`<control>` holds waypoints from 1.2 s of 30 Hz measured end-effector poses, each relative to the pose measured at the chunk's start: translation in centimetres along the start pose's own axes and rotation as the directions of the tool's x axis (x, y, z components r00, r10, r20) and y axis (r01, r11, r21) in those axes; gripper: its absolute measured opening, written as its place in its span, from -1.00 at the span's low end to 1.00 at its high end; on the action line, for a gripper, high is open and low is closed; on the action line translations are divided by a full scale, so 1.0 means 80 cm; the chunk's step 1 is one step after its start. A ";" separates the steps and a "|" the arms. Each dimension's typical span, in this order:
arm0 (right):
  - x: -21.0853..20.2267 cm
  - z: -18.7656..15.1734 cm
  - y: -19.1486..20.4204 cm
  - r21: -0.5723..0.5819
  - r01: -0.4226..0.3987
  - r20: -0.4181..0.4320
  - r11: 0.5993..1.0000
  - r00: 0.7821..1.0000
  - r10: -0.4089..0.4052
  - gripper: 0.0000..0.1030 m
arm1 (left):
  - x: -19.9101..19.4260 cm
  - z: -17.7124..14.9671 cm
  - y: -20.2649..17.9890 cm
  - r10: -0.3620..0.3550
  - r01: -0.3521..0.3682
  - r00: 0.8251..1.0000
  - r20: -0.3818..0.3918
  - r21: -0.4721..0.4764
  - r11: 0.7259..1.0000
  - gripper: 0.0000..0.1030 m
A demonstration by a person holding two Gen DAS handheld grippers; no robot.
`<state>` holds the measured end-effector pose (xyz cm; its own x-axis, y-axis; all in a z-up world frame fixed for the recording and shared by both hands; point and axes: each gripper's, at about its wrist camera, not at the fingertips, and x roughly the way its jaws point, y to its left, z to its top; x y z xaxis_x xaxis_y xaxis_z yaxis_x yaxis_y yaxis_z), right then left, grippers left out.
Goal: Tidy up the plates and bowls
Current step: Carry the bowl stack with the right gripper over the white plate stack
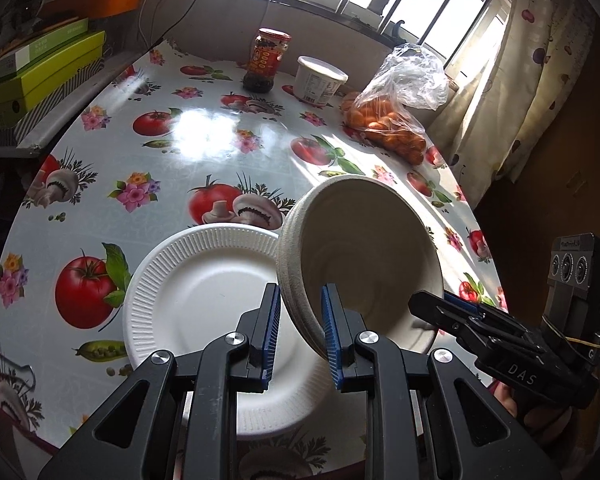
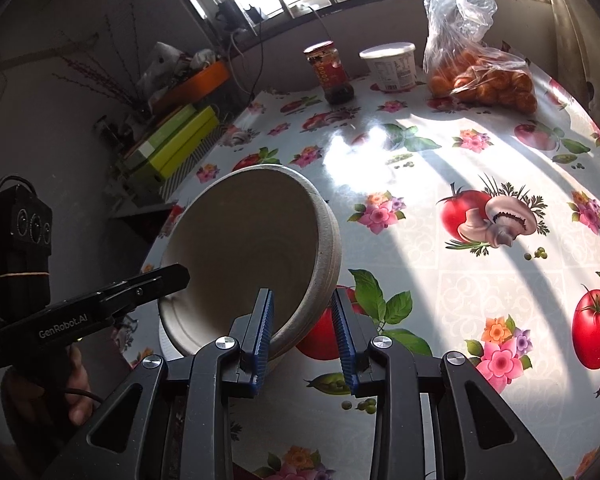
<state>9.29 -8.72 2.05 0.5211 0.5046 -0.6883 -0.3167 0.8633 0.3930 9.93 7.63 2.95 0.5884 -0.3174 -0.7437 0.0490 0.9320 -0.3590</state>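
Observation:
A beige bowl [image 1: 364, 248], with stacked rims showing on its outside, hangs tilted above the table, its opening toward the cameras. My left gripper [image 1: 300, 292] is shut on the bowl's left rim, one blue pad inside and one outside. On the opposite rim my right gripper [image 1: 440, 300] is shut too. The right wrist view shows the same bowl [image 2: 244, 248] with my right gripper [image 2: 302, 294] clamped on its near-right wall and my left gripper [image 2: 180, 272] on its left rim. A white ribbed paper plate [image 1: 204, 292] lies flat on the table, partly under the bowl.
At the back of the tomato-and-flower tablecloth [image 1: 172, 152] stand a red-lidded jar [image 1: 268, 60], a white tub [image 1: 318, 80] and a clear bag of oranges [image 1: 388, 120]. Green boxes [image 1: 40, 76] are stacked off the left edge. A curtain [image 1: 532, 80] hangs at right.

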 end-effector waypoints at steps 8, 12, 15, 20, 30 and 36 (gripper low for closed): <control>0.017 0.001 0.019 -0.031 -0.041 -0.036 0.999 0.999 0.040 -0.43 | -0.015 -0.009 0.021 0.035 -0.035 0.999 0.015 -0.047 0.998 -0.58; 0.026 0.002 0.029 -0.047 -0.060 -0.054 0.997 0.997 0.057 -0.43 | -0.021 -0.012 0.030 0.056 -0.054 0.998 0.023 -0.068 0.996 -0.57; 0.035 0.004 0.033 -0.048 -0.079 -0.074 0.996 0.994 0.075 -0.43 | -0.025 -0.015 0.037 0.071 -0.069 0.997 0.027 -0.084 0.994 -0.57; 0.049 0.003 0.039 -0.053 -0.102 -0.107 0.993 0.990 0.096 -0.43 | -0.029 -0.021 0.050 0.094 -0.091 0.995 0.023 -0.116 0.989 -0.57; 0.069 0.005 0.049 -0.063 -0.128 -0.148 0.990 0.982 0.117 -0.43 | -0.030 -0.025 0.064 0.123 -0.119 0.992 0.018 -0.152 0.981 -0.57; 0.072 0.007 0.049 -0.064 -0.128 -0.155 0.990 0.981 0.117 -0.43 | -0.028 -0.025 0.067 0.124 -0.121 0.992 0.011 -0.159 0.980 -0.57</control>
<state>11.48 -2.38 -0.06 0.3516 0.5940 -0.7235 -0.4311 0.7888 0.4381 7.28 13.00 1.52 0.5990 -0.1969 -0.7762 -0.1516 0.9239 -0.3513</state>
